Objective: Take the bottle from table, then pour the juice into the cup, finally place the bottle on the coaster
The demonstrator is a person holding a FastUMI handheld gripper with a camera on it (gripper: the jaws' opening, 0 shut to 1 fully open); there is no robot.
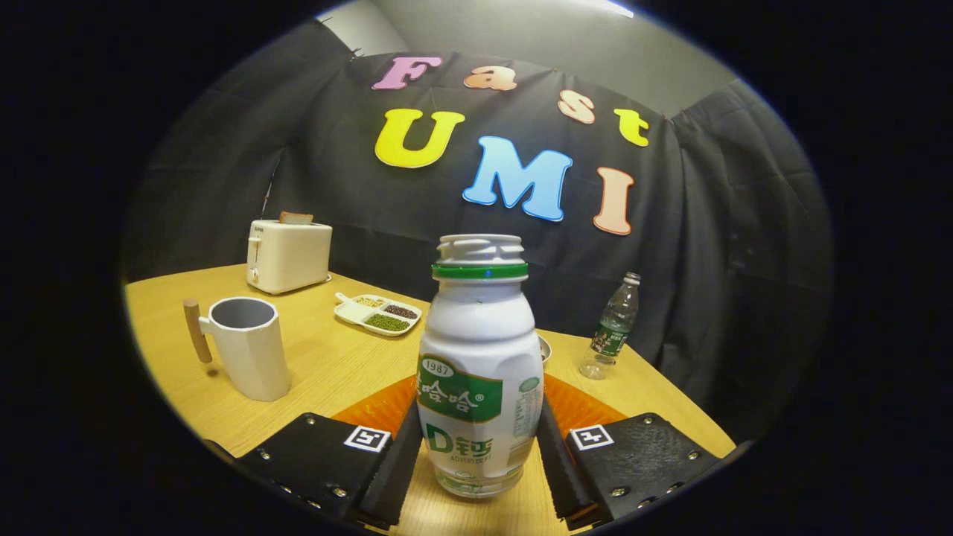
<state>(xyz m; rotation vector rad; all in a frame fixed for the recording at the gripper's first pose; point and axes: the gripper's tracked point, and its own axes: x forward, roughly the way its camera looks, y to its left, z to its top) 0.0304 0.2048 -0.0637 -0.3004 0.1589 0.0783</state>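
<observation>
A white juice bottle (479, 372) with a green neck ring and green label stands upright between my fingers, its cap off. My gripper (479, 432) is shut on its lower body, one finger pressing each side. I cannot tell whether its base rests on the wooden table (327, 365) or hangs just above it. An orange coaster (588, 409) lies right behind the bottle, partly hidden by it and by my fingers. To the left, beyond the fingers, stands the white cup (249, 357) with its wooden handle pointing left.
A white toaster (289, 255) with a slice in it stands far left at the back. A divided tray of beans (378, 313) lies behind the cup. A clear water bottle (614, 327) stands at the right, near the table's edge. A small metal bowl (546, 348) peeks out behind the juice bottle.
</observation>
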